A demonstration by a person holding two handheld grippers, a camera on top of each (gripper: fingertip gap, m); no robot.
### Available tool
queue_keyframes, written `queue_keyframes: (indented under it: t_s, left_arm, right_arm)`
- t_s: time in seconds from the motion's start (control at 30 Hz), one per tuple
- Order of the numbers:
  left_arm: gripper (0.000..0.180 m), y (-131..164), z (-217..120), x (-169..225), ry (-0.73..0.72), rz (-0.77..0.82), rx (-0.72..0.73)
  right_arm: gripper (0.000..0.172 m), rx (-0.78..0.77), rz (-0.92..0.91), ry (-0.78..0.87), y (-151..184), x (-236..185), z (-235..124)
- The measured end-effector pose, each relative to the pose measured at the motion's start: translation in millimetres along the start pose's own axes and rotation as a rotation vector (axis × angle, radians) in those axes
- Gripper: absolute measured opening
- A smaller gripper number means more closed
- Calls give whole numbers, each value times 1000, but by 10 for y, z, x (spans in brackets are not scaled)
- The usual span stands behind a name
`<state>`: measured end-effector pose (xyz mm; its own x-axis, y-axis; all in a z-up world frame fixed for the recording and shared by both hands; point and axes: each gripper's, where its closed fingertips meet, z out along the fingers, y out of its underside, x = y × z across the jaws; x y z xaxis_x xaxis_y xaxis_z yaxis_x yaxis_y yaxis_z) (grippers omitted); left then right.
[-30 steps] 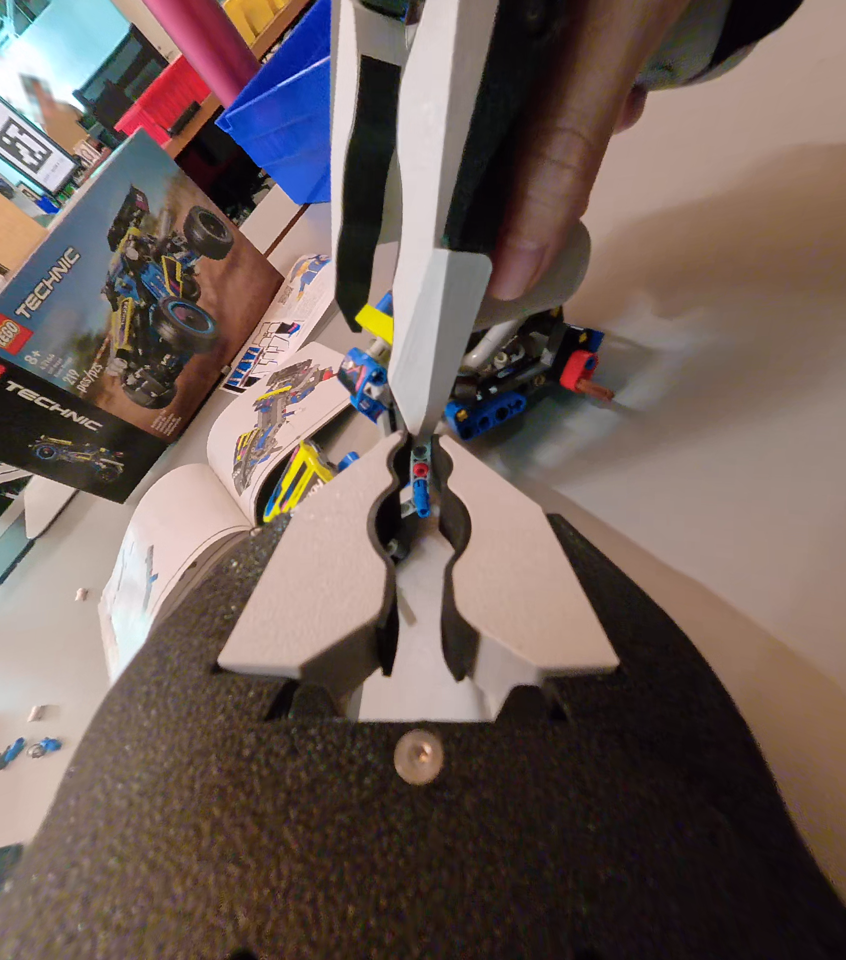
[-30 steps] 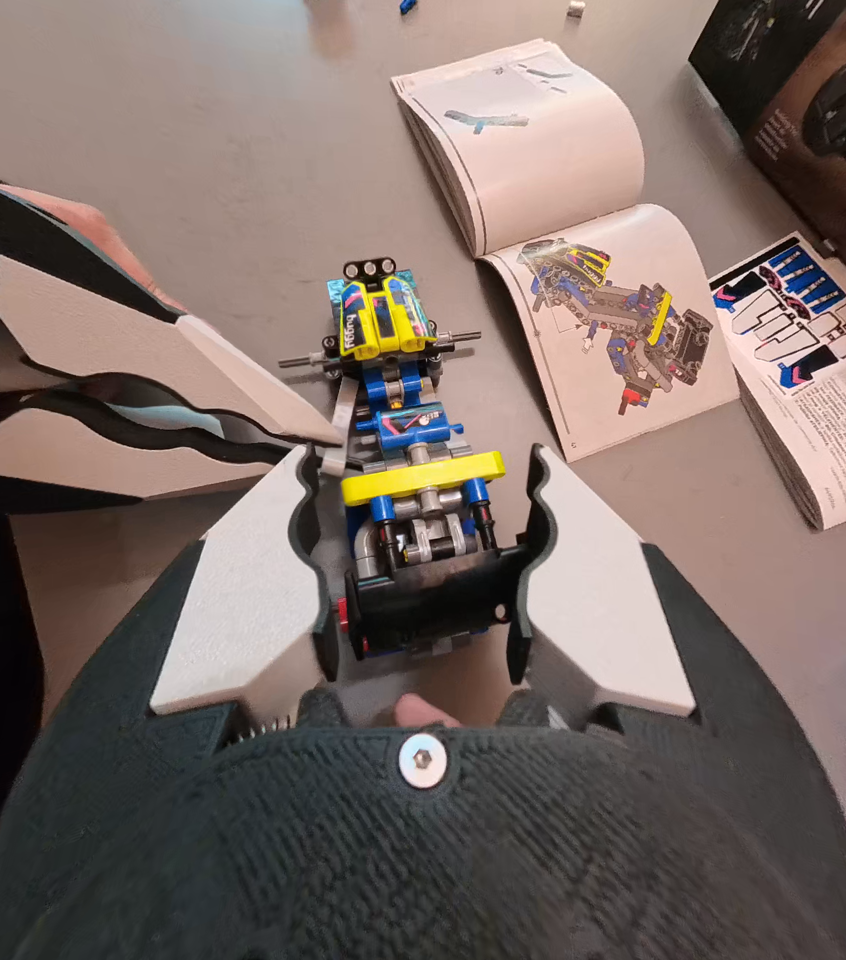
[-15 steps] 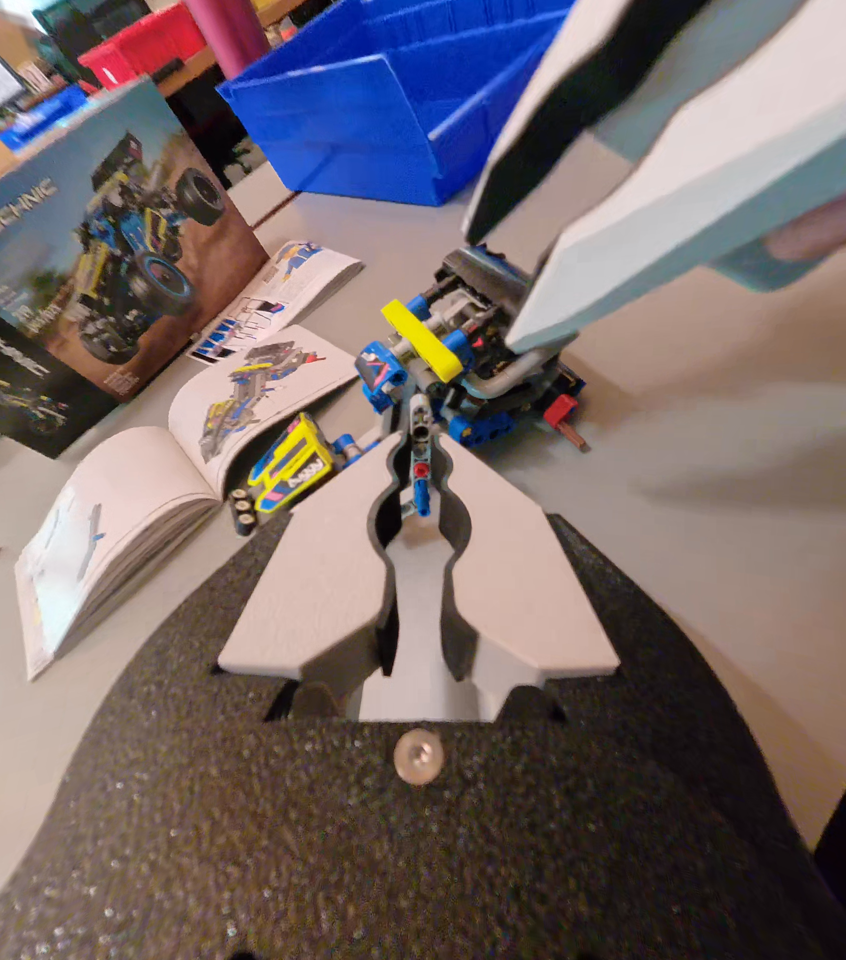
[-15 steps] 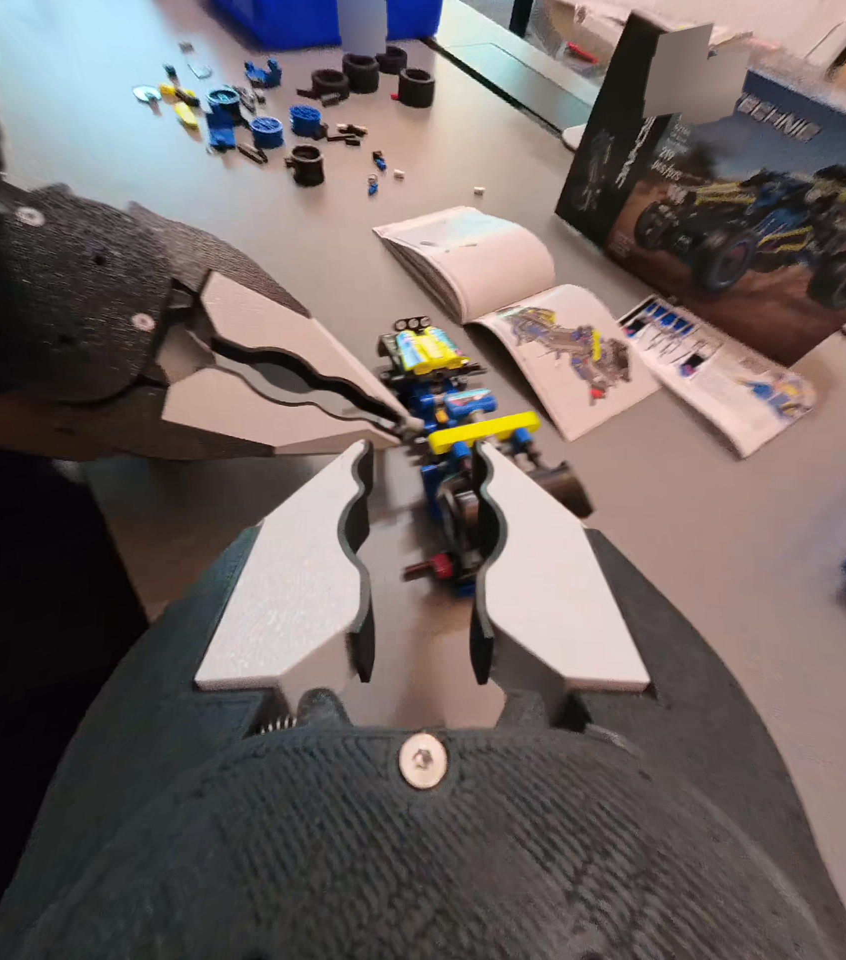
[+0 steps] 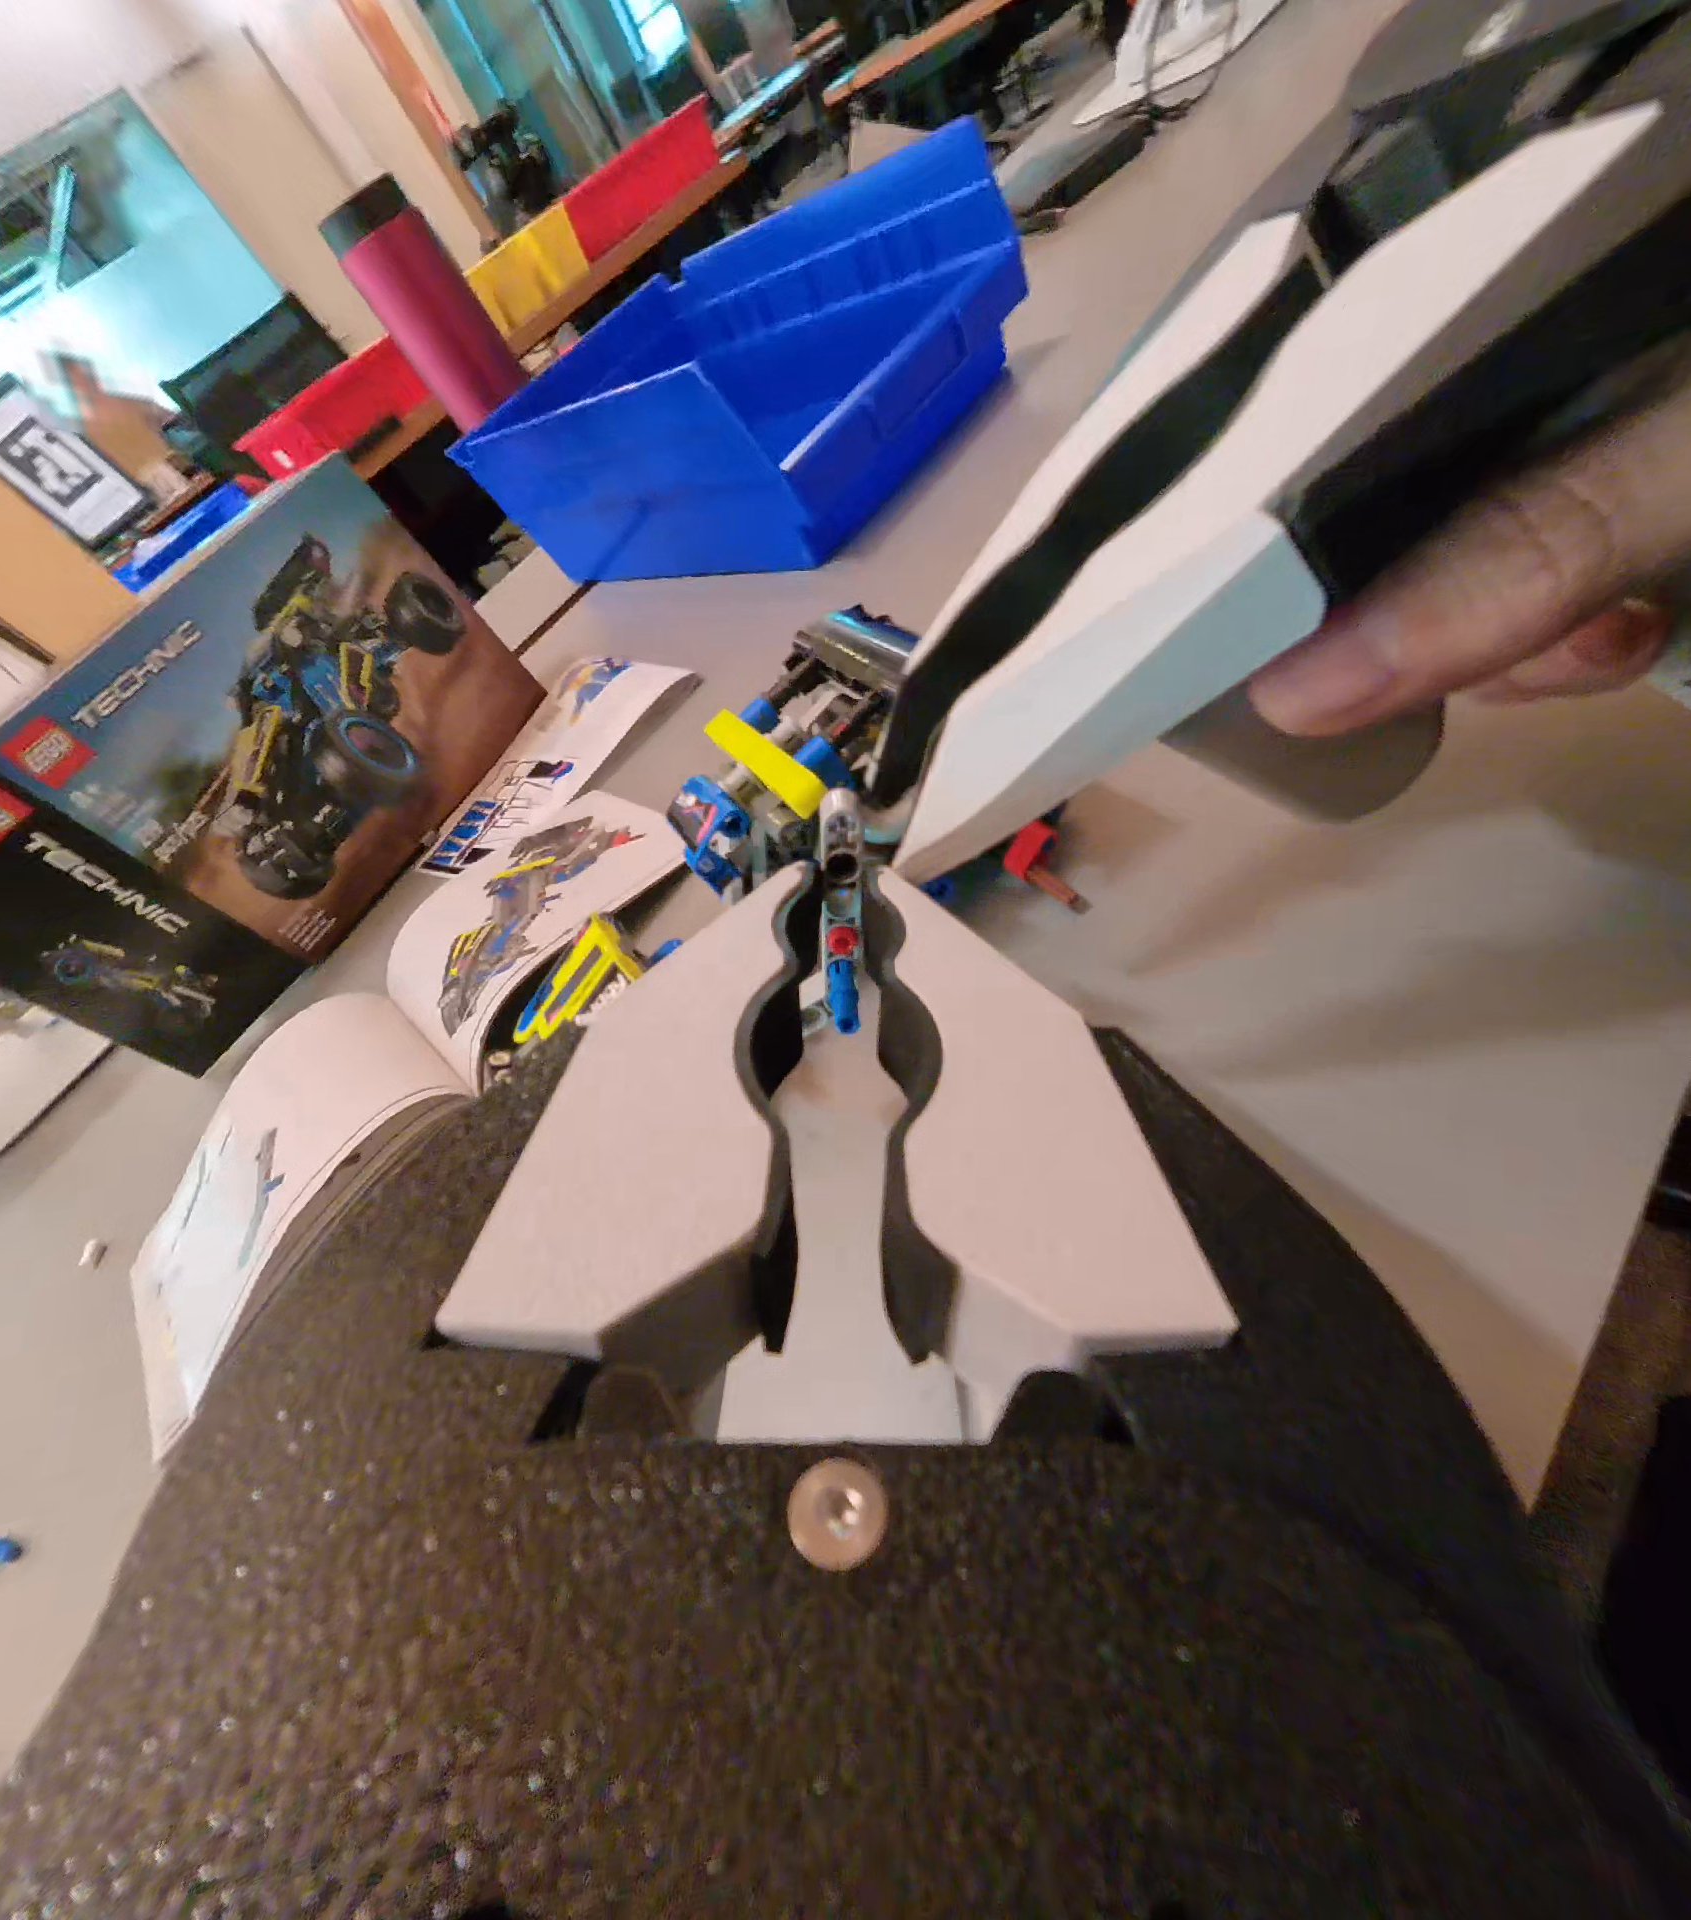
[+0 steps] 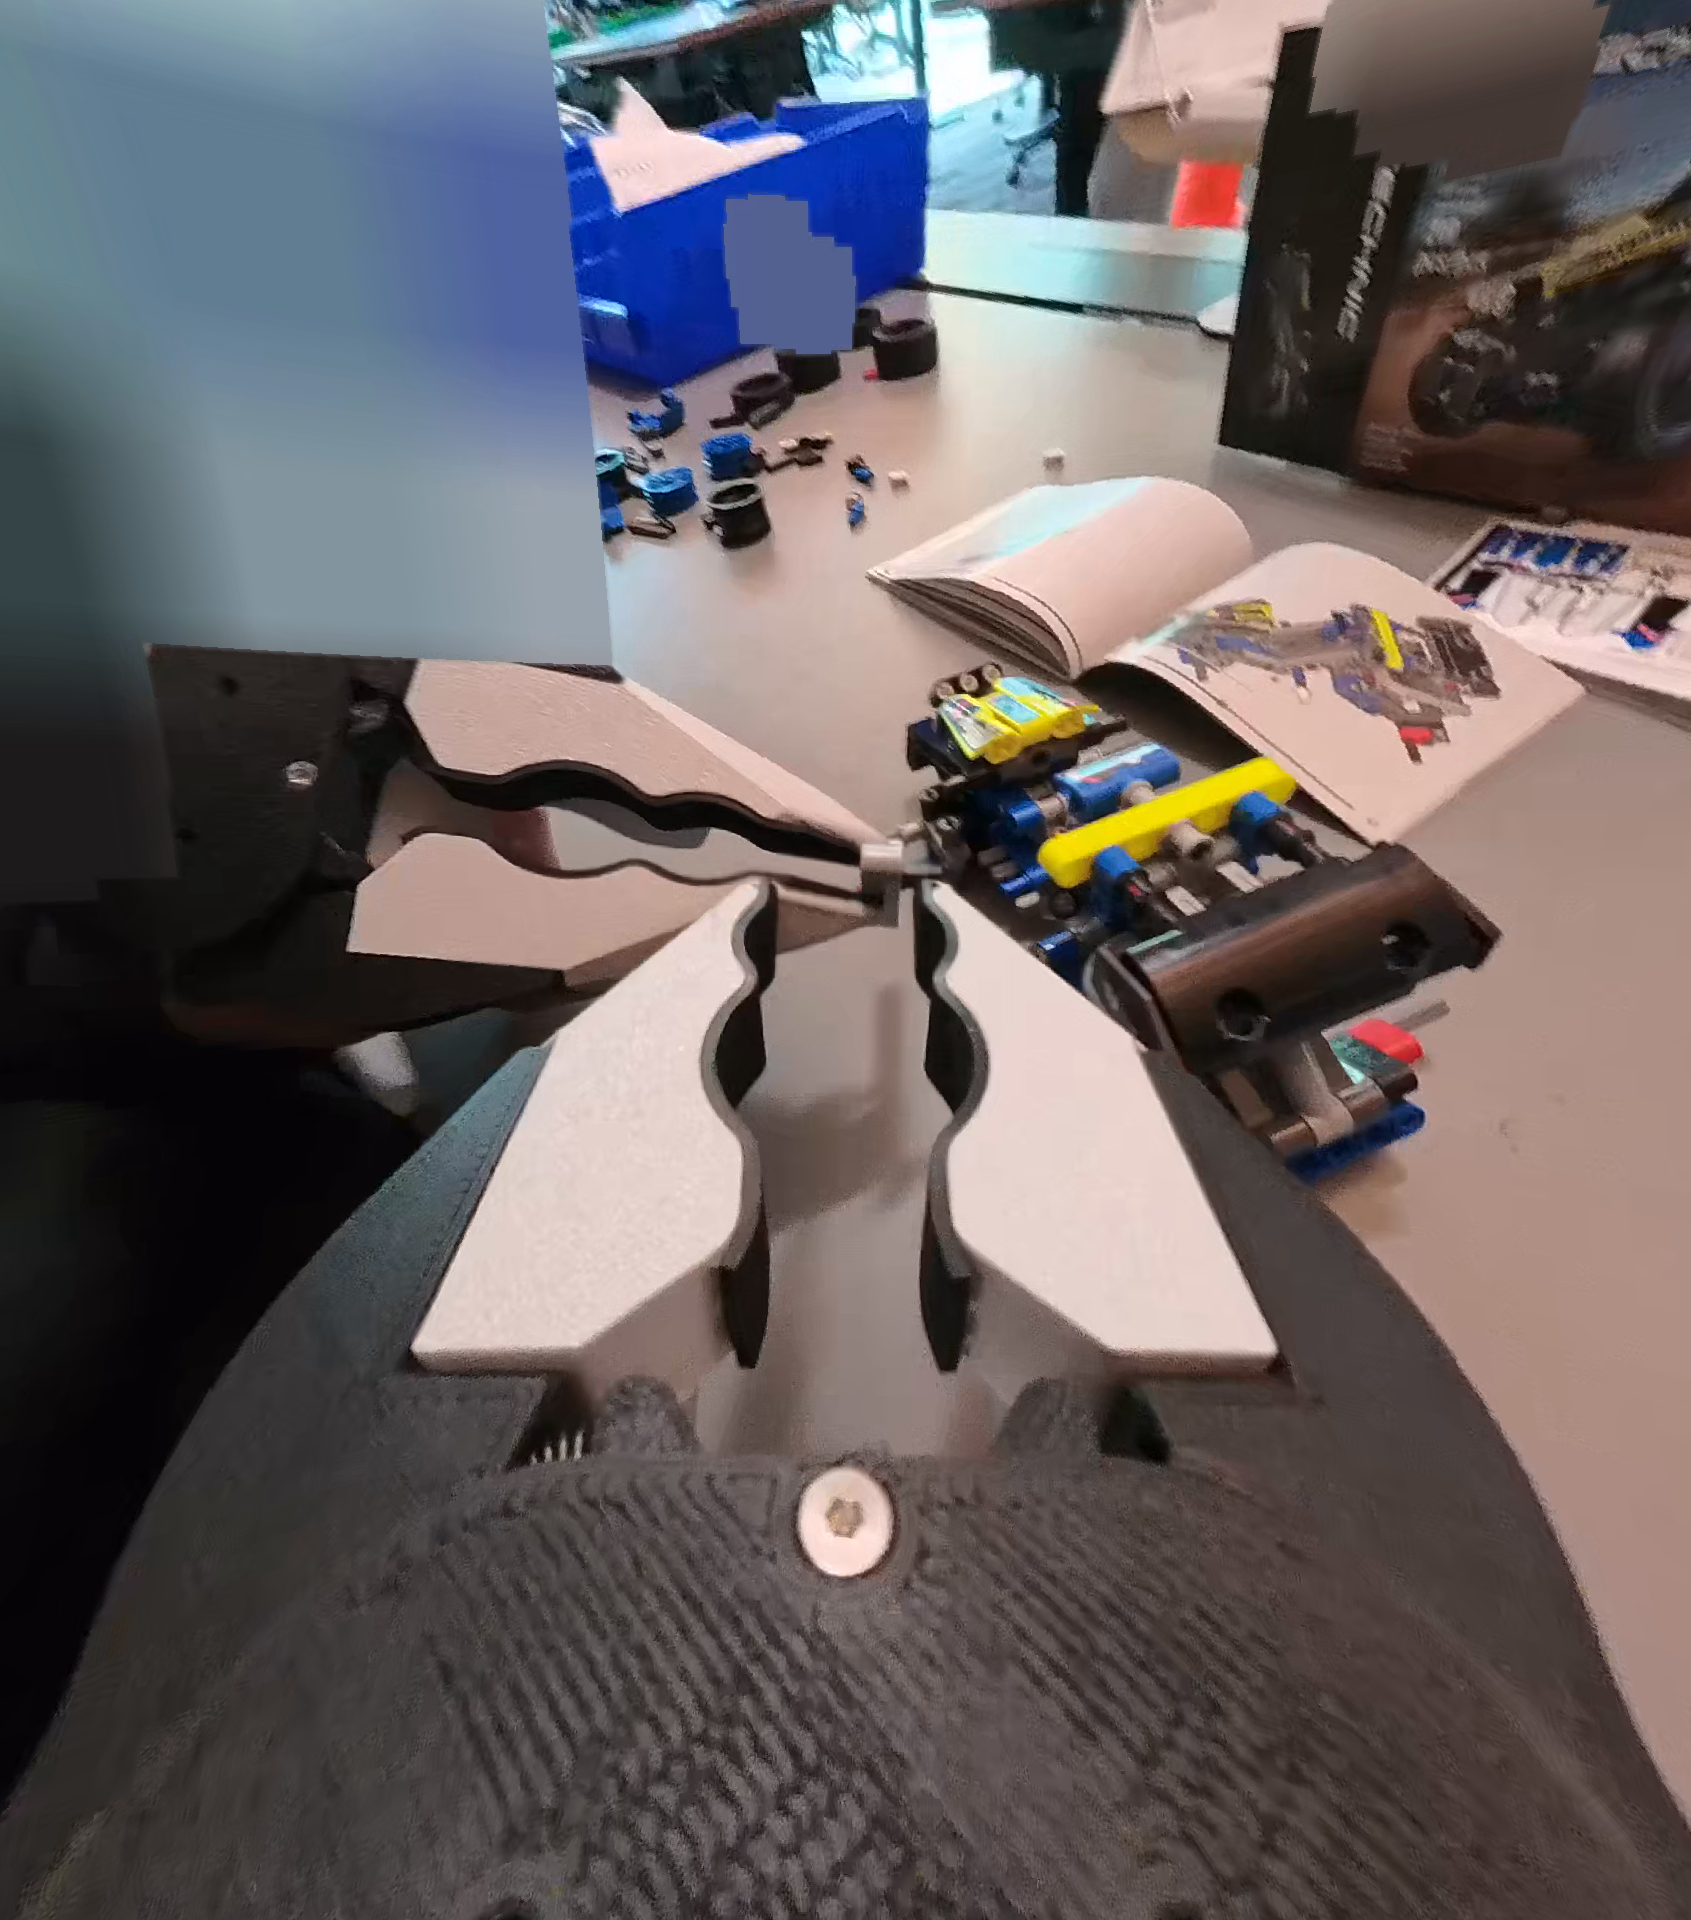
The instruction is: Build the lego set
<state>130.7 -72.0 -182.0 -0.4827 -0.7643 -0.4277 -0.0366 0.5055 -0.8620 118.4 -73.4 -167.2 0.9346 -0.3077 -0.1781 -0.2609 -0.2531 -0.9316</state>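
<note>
Left gripper [image 6: 856, 868] closed on thin grey beam [image 5: 839, 883]; beam's long axis along fingers, free end poking past tips. Right gripper [image 6: 846, 904] open, nothing held, tips just beside beam end, approaching crosswise. Model [image 6: 1163, 831] on table [image 6: 1547, 1195], right of both.

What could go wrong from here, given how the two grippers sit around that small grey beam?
The left gripper pinches the thin grey beam only near its tip, so it might twist or slip. The right gripper is open close beside it and could knock it. The model car rests unheld on the table and may shift.
</note>
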Motion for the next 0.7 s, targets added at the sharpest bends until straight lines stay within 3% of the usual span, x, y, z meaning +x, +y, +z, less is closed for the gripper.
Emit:
queue_keyframes:
  t_s: [0.03,0.17,0.27,0.43,0.7]
  left_arm:
    - [4,6,-16,15,12,11,6]
    - [4,-20,-84,74,31,69,55]
    - [4,-46,-128,111,48,126,91]
    - [4,-40,-124,126,52,161,107]
    - [4,27,-65,132,45,229,98]
  right_arm:
    - [31,8,-5,-19,-17,-42,-2]
    - [25,-3,-13,-68,-1,-137,16]
    - [7,-5,-53,-58,4,-99,-22]
    - [14,-18,-87,-88,26,-130,4]
    - [8,-84,-194,-37,93,-56,52]
